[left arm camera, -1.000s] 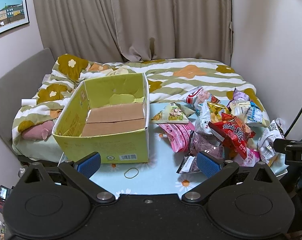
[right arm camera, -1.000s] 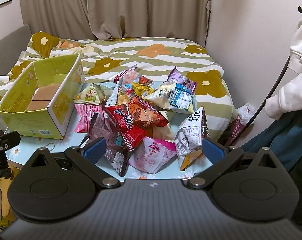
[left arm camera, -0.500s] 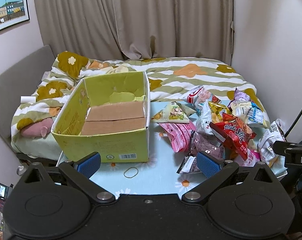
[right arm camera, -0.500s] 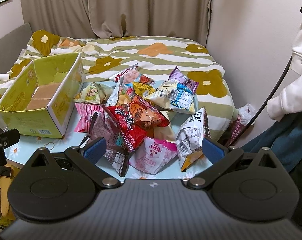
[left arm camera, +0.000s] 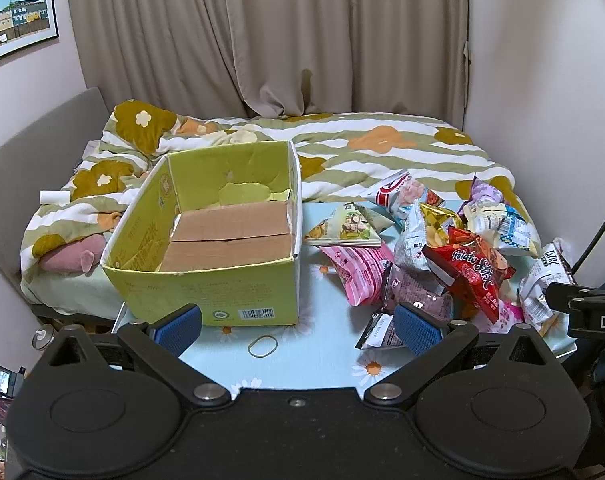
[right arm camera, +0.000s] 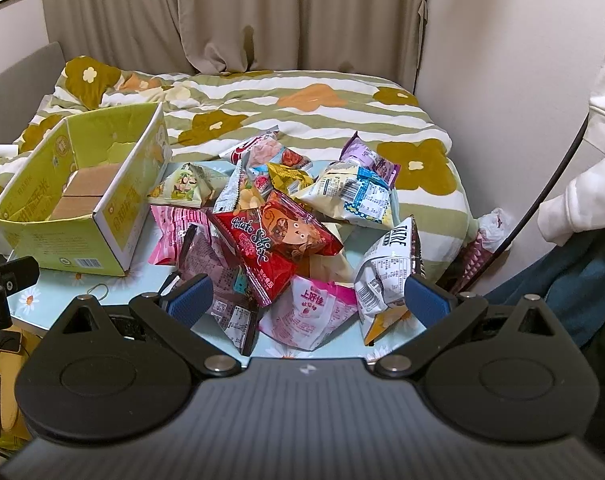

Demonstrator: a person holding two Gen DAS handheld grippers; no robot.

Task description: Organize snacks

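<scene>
An open yellow-green cardboard box [left arm camera: 206, 280] [right arm camera: 78, 216] stands empty on the left of a small light-blue floral table [left arm camera: 318, 360]. To its right lies a heap of snack bags, with a red Potato Stix bag [left arm camera: 474, 268] [right arm camera: 274, 240] on top, pink bags [left arm camera: 358, 268] and a white bag [right arm camera: 386, 268] around it. My left gripper [left arm camera: 296, 326] is open, hovering near the table's front edge in front of the box. Over the front of the heap my right gripper [right arm camera: 306, 300] is open too, holding nothing.
A rubber band [left arm camera: 262, 346] lies on the table in front of the box. Behind the table is a bed with a striped flower quilt [left arm camera: 382, 148]. A person in a white sleeve [right arm camera: 582, 168] stands at the right, beside a black cable [right arm camera: 550, 184].
Both views have shifted slightly, as both grippers rose or tilted a little. Nothing on the table has moved and both grippers stay open.
</scene>
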